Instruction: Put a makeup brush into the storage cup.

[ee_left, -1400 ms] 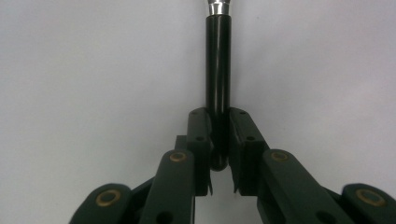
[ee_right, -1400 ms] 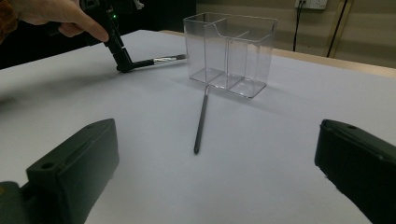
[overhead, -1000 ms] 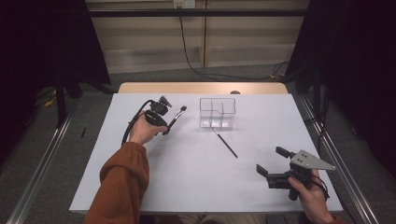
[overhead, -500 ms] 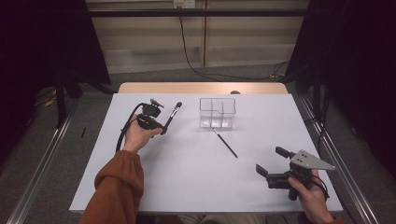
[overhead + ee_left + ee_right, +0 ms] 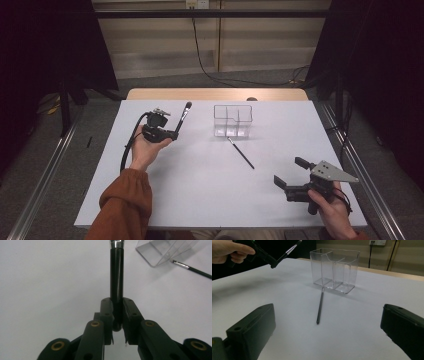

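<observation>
White tabletop carries a clear plastic divided organiser box. Left of it, the left gripper is clamped on a thick black-handled makeup brush, seemingly near its butt end. Swing it upright over a compartment before releasing. Right gripper, near-right of the box, stands apart, empty.

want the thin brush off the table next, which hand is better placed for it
Right. The right hand-held gripper is open and empty near the thin brush; the left hand-held gripper is shut on the makeup brush.
</observation>
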Demonstrator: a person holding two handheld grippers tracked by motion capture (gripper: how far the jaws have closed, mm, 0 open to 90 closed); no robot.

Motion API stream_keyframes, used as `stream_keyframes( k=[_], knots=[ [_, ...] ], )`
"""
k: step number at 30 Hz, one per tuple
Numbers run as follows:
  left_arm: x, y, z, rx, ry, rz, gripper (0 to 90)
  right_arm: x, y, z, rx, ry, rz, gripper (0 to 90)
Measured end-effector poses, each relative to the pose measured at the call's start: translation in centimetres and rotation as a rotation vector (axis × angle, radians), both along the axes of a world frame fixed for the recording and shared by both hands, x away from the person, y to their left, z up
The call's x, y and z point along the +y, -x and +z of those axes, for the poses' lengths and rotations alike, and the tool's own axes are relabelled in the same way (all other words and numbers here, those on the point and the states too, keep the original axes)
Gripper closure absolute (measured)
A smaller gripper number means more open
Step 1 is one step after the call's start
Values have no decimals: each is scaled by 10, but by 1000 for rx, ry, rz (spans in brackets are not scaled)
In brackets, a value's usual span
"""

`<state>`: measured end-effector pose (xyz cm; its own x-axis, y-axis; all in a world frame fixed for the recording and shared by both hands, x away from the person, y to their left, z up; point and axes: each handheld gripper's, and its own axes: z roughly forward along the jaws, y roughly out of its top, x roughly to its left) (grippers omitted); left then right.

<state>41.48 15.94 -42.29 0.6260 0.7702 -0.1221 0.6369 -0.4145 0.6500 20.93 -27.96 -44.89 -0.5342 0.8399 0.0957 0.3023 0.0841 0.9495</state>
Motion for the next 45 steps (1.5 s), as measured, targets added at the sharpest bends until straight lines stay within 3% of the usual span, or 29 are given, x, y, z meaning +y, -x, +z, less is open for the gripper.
stream_keyframes(
  k=[6, 19, 26, 29, 33, 36, 45],
  knots=[
    [1, 8, 4, -77, 47, -35, 799, 0, 0, 0, -1, -1, 2, 0],
    [7, 23, 11, -178, 154, -60, 799, 1, 0, 0, -2, -4, 1, 0],
    [12, 30, 11, -214, 198, -63, 799, 1, 0, 0, -1, -5, 1, 0],
    [12, 35, 14, -231, 193, -84, 799, 2, 0, 0, -1, -4, 1, 0],
    [15, 42, 15, -243, 234, -76, 799, 1, 0, 0, -4, -5, -2, 0],
    [18, 48, 13, -273, 232, -49, 799, 0, 0, 0, 1, -9, -5, 0],
    [24, 66, 14, -292, 255, -71, 799, 1, 0, 0, -2, -13, 1, 0]
  ],
)
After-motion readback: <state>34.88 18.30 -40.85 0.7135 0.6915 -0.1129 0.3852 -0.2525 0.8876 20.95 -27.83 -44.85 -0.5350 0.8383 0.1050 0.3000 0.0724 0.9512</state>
